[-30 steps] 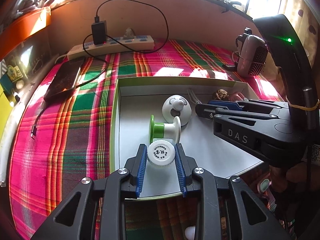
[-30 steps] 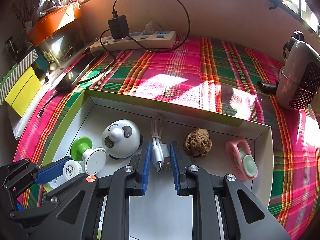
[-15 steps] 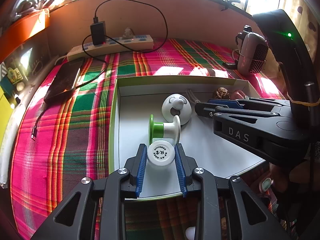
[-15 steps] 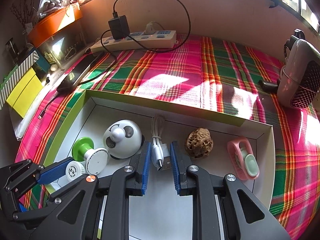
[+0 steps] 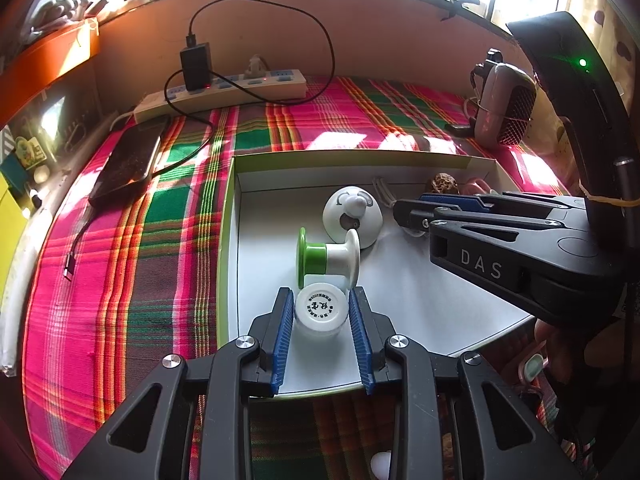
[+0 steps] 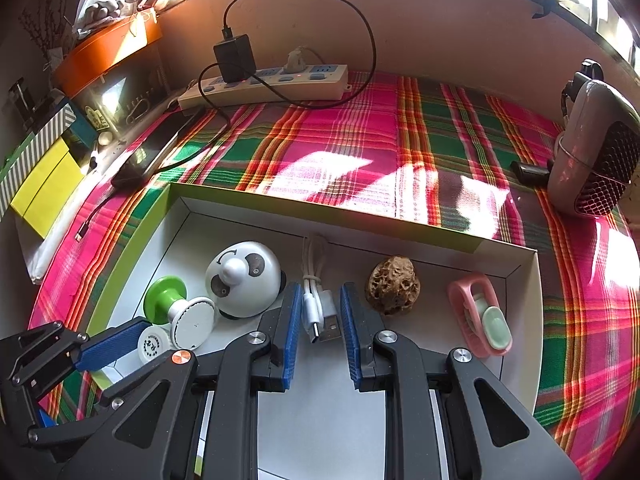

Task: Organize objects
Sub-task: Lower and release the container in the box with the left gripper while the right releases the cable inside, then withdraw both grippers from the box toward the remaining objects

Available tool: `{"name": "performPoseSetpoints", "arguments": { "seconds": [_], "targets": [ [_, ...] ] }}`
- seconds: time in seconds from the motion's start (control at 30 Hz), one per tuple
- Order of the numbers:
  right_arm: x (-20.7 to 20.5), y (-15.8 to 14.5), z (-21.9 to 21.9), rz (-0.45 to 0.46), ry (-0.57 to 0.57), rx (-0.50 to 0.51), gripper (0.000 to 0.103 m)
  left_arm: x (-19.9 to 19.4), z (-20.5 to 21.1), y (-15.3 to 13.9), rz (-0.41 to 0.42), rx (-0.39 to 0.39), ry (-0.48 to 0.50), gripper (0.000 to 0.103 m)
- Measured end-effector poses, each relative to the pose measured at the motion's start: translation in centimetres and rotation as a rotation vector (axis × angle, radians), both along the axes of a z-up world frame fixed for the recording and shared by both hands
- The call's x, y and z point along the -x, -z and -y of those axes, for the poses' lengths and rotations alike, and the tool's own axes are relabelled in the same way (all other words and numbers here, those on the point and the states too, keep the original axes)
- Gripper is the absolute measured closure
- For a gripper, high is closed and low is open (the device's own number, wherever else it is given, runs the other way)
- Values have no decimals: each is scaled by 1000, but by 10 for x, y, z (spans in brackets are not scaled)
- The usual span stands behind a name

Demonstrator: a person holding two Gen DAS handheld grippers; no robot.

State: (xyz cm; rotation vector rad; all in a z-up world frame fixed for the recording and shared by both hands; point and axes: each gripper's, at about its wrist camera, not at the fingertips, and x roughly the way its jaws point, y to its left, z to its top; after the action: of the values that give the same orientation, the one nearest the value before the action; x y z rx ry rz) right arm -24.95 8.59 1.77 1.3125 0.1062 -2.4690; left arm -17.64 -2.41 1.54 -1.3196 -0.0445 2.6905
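A shallow white box with a green rim (image 5: 234, 240) lies on a plaid cloth. In the left wrist view my left gripper (image 5: 320, 293) stands at the box's near edge, its blue pads against a small white jar with a printed lid (image 5: 321, 309) that rests on the box floor. Just beyond the jar are a green-and-white spool (image 5: 326, 256) and a panda-faced dome (image 5: 352, 216). In the right wrist view my right gripper (image 6: 321, 292) is shut on the plugs of a white USB cable (image 6: 316, 312) lying in the box. A brown pitted nut (image 6: 394, 290) and a pink band (image 6: 476, 316) lie to its right.
A power strip with a black charger (image 6: 264, 84) runs along the back wall. A dark phone (image 5: 128, 160) lies on the cloth left of the box. A grey mesh-fronted device (image 6: 592, 160) stands at the far right. Yellow boxes (image 6: 44, 184) sit at the left edge.
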Motion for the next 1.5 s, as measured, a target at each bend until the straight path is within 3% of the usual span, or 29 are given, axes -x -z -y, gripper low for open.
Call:
{"name": "performPoseSetpoints", "arguments": {
  "seconds": [0.43, 1.1, 1.5],
  "targets": [
    [-12, -12, -4, -30, 18, 14, 69, -11, 1, -8, -21, 0, -5, 75],
    [-71, -35, -19, -93, 81, 30, 68, -56, 2, -28, -75, 26, -7, 75],
    [-132, -32, -49, -101, 167, 22, 67, -89, 18, -29, -77, -15, -20, 74]
  ]
}}
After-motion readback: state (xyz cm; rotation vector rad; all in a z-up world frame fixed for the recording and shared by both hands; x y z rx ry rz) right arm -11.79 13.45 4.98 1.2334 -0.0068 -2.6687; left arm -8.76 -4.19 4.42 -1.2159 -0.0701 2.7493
